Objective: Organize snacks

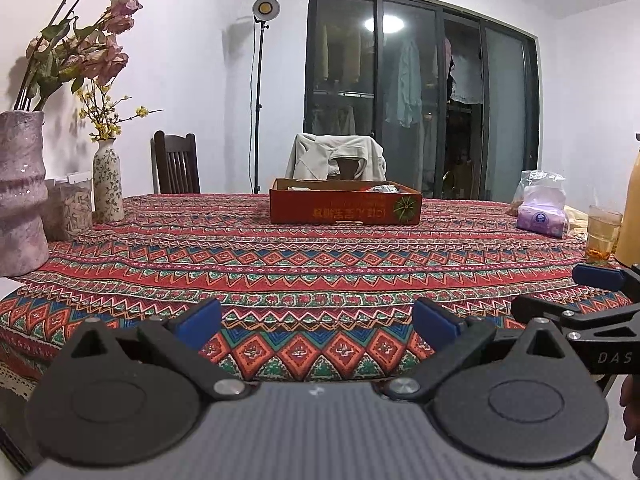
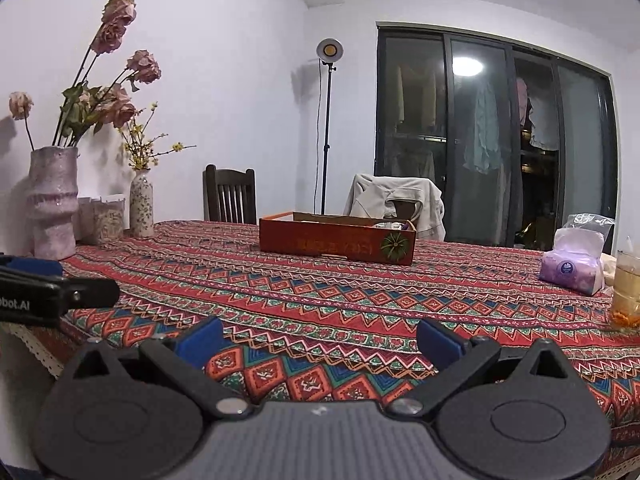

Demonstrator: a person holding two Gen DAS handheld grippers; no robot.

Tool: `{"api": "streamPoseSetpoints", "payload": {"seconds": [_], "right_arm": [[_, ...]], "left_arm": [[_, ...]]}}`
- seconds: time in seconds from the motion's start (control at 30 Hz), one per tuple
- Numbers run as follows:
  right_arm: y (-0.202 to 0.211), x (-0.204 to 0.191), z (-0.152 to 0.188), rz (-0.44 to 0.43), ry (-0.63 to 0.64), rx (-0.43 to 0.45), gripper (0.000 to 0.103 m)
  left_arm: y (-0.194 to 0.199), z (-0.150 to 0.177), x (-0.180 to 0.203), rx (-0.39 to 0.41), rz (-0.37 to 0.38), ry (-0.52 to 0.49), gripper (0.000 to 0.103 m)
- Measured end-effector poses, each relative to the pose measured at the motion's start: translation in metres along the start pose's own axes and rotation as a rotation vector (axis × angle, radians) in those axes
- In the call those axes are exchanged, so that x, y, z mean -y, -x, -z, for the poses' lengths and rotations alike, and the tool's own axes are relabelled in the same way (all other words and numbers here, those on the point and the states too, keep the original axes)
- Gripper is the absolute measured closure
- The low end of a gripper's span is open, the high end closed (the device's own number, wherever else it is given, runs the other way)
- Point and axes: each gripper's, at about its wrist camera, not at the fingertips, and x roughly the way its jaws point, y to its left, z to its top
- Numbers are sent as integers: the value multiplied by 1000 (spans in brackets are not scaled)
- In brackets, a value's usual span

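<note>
A red cardboard box [image 1: 345, 207] stands far across the patterned tablecloth [image 1: 304, 264], with a few packets showing inside it [image 1: 386, 189]. It also shows in the right wrist view [image 2: 336, 242]. My left gripper [image 1: 318, 322] is open and empty, low over the table's near edge. My right gripper [image 2: 320, 340] is open and empty, also at the near edge. The right gripper's blue-tipped finger shows at the right of the left wrist view [image 1: 598, 276]. The left gripper shows at the left of the right wrist view [image 2: 56, 292].
Two vases with flowers [image 1: 20, 192] [image 1: 107, 186] and a jar of snacks [image 1: 74, 208] stand at the left. A tissue pack [image 1: 542, 216], a glass of tea [image 1: 602, 238] and a yellow bottle [image 1: 630, 216] stand at the right. Chairs [image 1: 176, 164] stand behind the table.
</note>
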Motion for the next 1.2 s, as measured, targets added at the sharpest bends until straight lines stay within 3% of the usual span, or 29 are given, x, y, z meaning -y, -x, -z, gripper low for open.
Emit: {"api": "streamPoseSetpoints", "payload": {"seconds": [1.2], "right_arm": [[3, 7, 2, 6, -15, 1, 0]], "left_arm": [[3, -4, 0, 14, -3, 3, 0]]}}
